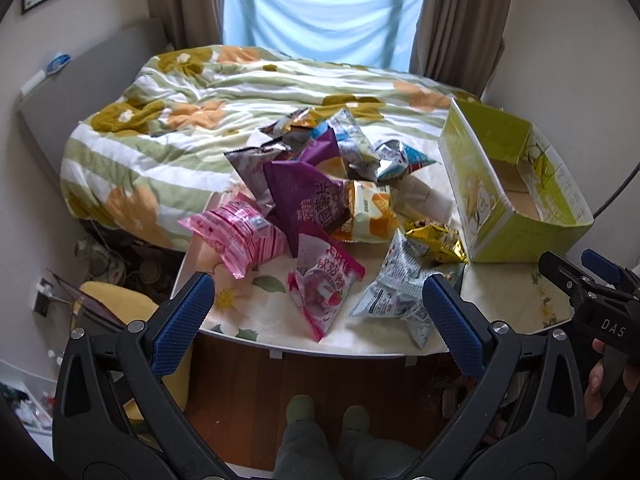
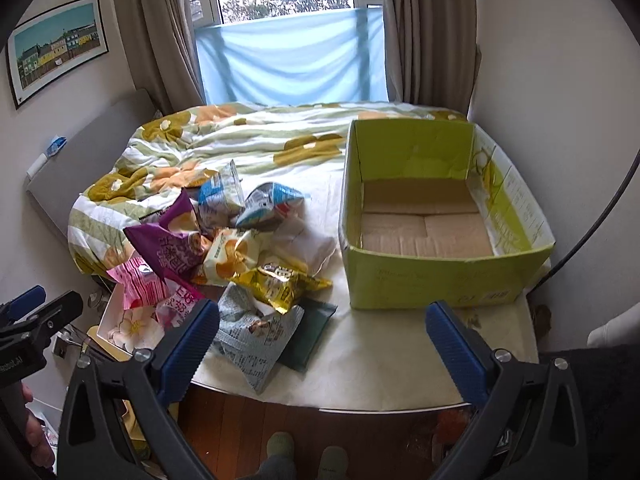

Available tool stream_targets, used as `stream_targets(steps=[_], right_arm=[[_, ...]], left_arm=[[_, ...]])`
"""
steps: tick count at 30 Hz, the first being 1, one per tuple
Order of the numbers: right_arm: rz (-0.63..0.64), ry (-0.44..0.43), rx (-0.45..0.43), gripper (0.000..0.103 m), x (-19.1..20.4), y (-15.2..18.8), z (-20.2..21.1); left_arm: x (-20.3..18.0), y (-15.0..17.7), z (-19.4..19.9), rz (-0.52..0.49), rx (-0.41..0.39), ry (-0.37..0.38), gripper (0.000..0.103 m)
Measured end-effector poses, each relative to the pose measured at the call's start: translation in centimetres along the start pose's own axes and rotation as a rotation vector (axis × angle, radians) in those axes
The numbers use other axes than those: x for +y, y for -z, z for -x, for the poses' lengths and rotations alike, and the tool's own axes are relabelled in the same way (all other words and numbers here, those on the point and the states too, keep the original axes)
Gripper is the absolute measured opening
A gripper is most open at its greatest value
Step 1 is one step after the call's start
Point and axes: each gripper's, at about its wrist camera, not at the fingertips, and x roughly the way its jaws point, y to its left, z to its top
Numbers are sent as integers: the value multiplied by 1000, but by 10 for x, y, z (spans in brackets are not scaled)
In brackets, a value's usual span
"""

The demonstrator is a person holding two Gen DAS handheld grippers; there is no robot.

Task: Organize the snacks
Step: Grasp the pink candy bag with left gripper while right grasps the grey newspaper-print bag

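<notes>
snack bags [image 1: 320,200] lie heaped on the table [image 2: 380,360] ahead of the left tool [image 1: 318,320], jaws wide and empty. green box [image 2: 440,272] sits open and bare just beyond the right tool [image 2: 322,344], also wide and empty, likely there to receive them.

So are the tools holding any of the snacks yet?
No, nothing is held. The left tool and the right tool are both open and empty, and the snack bags lie on the table beside the empty green box.
</notes>
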Motion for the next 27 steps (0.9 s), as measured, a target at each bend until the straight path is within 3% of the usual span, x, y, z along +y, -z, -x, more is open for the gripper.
stream_targets(steps=[7,17,22,27], right_arm=[[-87,-3,110,103,22,19,-53],[-238,-43,209,103,47,31,-111],[-319,-55,253,103,47,37,-131],[-344,-50,273,103,49,38,-142]], left_arm=[[20,6,-84,-54,119,79,102],[22,9,-159,-150,210,172,95],[14,10,-181,-178,255,218,85],[-3,16,-185,-267,248,216,68]])
